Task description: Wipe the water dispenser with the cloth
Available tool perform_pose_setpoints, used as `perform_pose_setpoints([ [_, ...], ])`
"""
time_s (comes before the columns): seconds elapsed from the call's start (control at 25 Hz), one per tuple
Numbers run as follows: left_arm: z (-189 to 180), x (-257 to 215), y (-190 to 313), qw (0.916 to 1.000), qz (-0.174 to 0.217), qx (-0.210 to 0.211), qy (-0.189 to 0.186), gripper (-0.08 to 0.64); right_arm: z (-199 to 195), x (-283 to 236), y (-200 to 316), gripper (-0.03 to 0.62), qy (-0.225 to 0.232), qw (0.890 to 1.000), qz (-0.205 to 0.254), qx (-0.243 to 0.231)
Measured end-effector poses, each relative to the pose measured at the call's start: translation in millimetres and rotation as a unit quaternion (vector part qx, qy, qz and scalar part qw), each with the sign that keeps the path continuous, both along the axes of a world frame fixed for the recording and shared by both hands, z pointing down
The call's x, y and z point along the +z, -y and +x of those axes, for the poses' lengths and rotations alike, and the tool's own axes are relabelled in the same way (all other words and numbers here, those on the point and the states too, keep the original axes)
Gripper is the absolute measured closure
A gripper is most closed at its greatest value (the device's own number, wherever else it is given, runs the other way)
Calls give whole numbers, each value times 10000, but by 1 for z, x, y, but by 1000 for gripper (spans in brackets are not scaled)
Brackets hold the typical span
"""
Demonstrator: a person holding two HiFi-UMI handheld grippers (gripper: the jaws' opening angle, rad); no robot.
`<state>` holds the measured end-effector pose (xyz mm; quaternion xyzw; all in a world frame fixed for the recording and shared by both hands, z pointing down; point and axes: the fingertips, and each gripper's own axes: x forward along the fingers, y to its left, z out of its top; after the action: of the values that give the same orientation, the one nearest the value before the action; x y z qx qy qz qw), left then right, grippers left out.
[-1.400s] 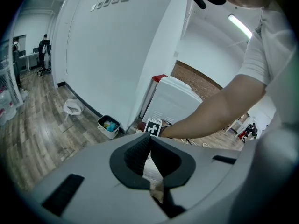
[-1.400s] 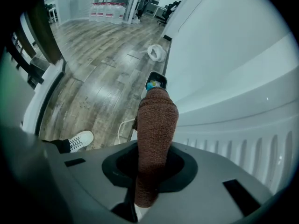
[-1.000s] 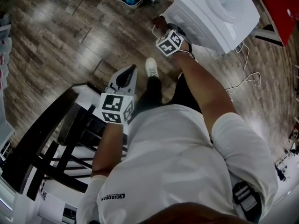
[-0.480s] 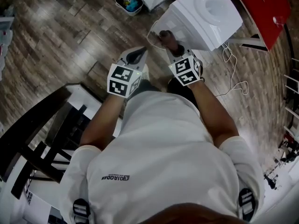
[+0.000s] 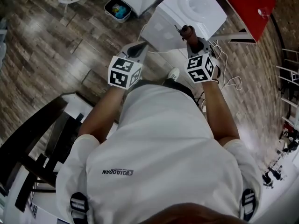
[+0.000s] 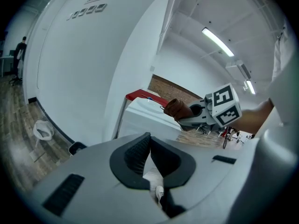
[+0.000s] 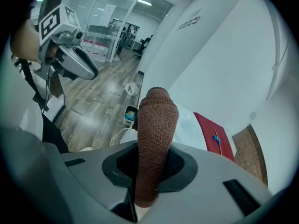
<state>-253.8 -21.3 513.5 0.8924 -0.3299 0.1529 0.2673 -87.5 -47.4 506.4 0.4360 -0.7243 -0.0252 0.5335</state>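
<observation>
Right, the brown cloth [image 7: 156, 125] is clamped lengthwise in the right gripper [image 7: 152, 166]: its long axis runs along the jaws and the rolled end sticks well past the tips, pointing away from the person twd the white water dispenser [image 5: 196, 8]. In the head view the cloth tip [image 5: 187, 31] sits at the dispenser's near right edge; can't tell if it touches. The right arm is stretched fwd, forearm nearly straight, with the marker cube on top. The left gripper [image 6: 149, 141] has its jaws together at the tips w/ nothing between them; it's held just left of the dispenser's near corner [image 5: 137, 48], left elbow bent. A red tabletop [image 5: 247, 1] lies far right, behind the dispenser, and a small bin [image 5: 117, 8] stands on the wood floor [image 5: 51, 45] to its left.
</observation>
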Motion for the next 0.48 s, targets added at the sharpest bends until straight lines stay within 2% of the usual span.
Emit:
perform_pose_setpoints([
  [0.2, -1, 1, 2, 9999, 50, 73, 57, 560, 16, 10, 12, 520, -240, 9993, -127, 276],
  [0.48, -9, 10, 0, 10000, -22, 3, 75, 560, -3, 26, 8, 520, -370, 9990, -222, 89],
])
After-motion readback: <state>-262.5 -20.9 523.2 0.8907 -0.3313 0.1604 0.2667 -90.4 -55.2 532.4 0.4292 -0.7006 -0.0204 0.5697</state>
